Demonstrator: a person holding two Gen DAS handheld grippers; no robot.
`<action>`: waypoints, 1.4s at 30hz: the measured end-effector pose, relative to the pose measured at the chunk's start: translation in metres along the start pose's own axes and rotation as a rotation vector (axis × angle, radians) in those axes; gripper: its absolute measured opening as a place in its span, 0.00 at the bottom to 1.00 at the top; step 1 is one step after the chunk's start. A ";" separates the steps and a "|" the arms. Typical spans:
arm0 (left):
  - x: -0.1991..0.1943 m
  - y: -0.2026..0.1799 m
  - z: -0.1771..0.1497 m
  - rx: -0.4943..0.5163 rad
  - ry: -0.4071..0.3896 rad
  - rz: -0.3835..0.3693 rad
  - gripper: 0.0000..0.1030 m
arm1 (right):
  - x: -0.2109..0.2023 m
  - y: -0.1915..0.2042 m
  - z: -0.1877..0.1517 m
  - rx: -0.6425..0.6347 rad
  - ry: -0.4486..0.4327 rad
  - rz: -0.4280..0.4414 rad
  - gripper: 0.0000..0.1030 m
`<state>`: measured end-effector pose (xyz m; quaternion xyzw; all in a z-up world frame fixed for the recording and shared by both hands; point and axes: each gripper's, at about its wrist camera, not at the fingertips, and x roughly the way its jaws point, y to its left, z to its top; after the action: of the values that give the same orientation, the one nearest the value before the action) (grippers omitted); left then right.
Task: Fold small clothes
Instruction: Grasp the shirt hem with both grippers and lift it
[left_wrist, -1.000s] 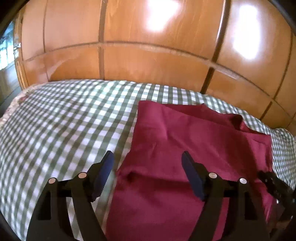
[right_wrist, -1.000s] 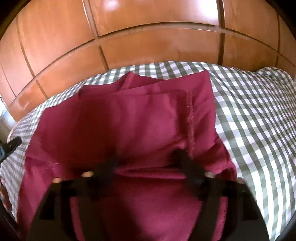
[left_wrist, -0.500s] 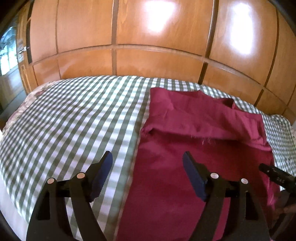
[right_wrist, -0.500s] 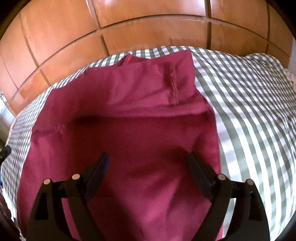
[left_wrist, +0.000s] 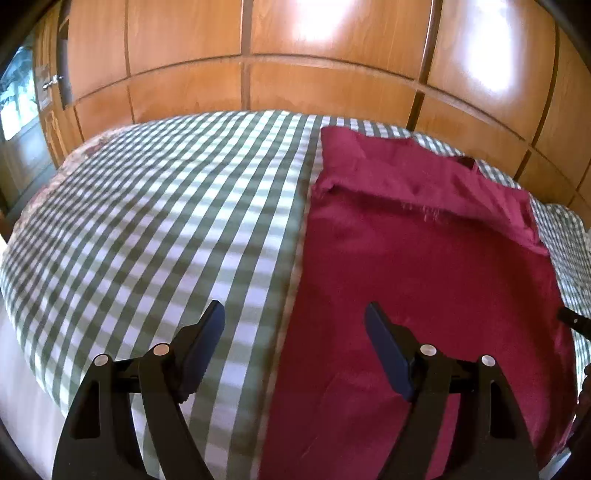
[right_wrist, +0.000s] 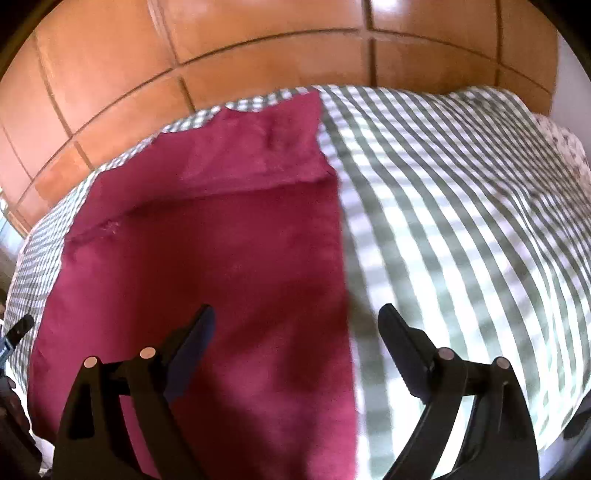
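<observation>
A: What had changed over the last second?

B: Both grippers had drawn back from the far fold of the maroon garment (left_wrist: 424, 266). The cloth's far part lay doubled over toward the near side, and the hands had let it lie there.

A: And the jaws?

B: The left gripper (left_wrist: 293, 325) stood wide with nothing between its fingers, straddling the garment's left edge above the checked bedcover (left_wrist: 166, 229). The right gripper (right_wrist: 295, 326) was opening wider, also empty, over the garment's right edge.

A: Meaning for the task?

B: One fold looked finished and released; a further fold likely remained, since the cloth was spread long toward the near side.

A: Any containers?

B: None showed. The garment lay flat on the bedcover, the wooden panelling (left_wrist: 332, 85) behind it.
</observation>
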<state>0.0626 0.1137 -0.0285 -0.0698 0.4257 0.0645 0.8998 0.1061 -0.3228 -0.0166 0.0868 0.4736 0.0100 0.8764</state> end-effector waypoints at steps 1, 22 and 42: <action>0.000 0.002 -0.003 -0.002 0.008 -0.003 0.75 | -0.001 -0.005 -0.004 0.009 0.008 0.002 0.87; -0.041 0.020 -0.080 0.029 0.229 -0.358 0.11 | -0.063 -0.019 -0.107 -0.108 0.261 0.190 0.11; 0.009 0.017 0.066 -0.150 0.108 -0.522 0.09 | -0.004 -0.011 0.052 0.136 0.074 0.294 0.10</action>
<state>0.1157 0.1428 0.0046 -0.2469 0.4349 -0.1421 0.8542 0.1463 -0.3413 0.0130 0.2137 0.4876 0.1094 0.8394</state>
